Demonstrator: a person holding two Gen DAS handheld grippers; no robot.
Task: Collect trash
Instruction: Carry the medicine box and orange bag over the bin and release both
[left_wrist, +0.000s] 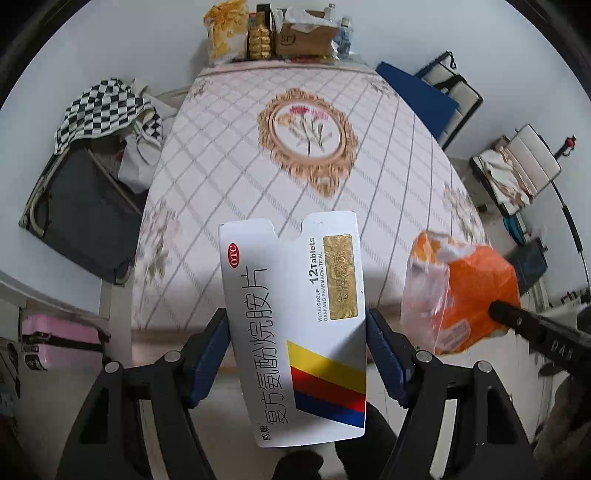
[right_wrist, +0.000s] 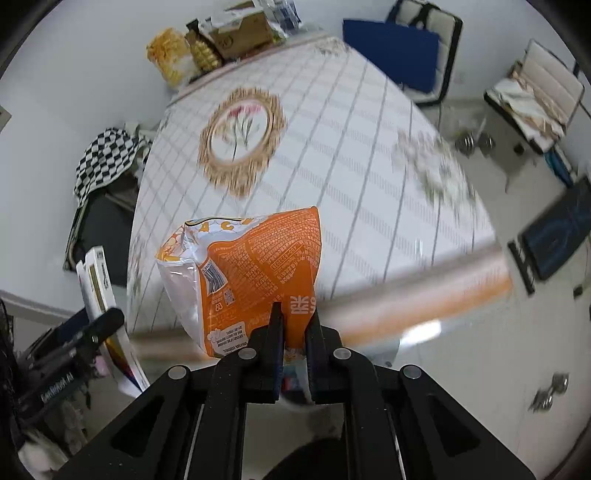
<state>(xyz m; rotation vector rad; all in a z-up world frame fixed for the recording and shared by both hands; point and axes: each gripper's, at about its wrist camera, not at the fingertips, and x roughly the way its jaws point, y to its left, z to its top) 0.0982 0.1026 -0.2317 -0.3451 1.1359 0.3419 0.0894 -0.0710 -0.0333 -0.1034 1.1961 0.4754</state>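
Above the patterned table (left_wrist: 229, 155), the left tool (left_wrist: 297, 354) clamps a white medicine box (left_wrist: 295, 325) by its sides; the right tool (right_wrist: 295, 325) pinches an orange snack bag (right_wrist: 255, 273), both held aloft.

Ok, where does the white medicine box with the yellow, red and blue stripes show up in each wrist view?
Left wrist: the white cardboard medicine box fills the lower centre, clamped between the left tool's blue pads.
Right wrist: the same box appears edge-on at the far left, beside the orange plastic snack bag held by the right tool.
Shared landmark: the gold oval floral medallion on the tablecloth.
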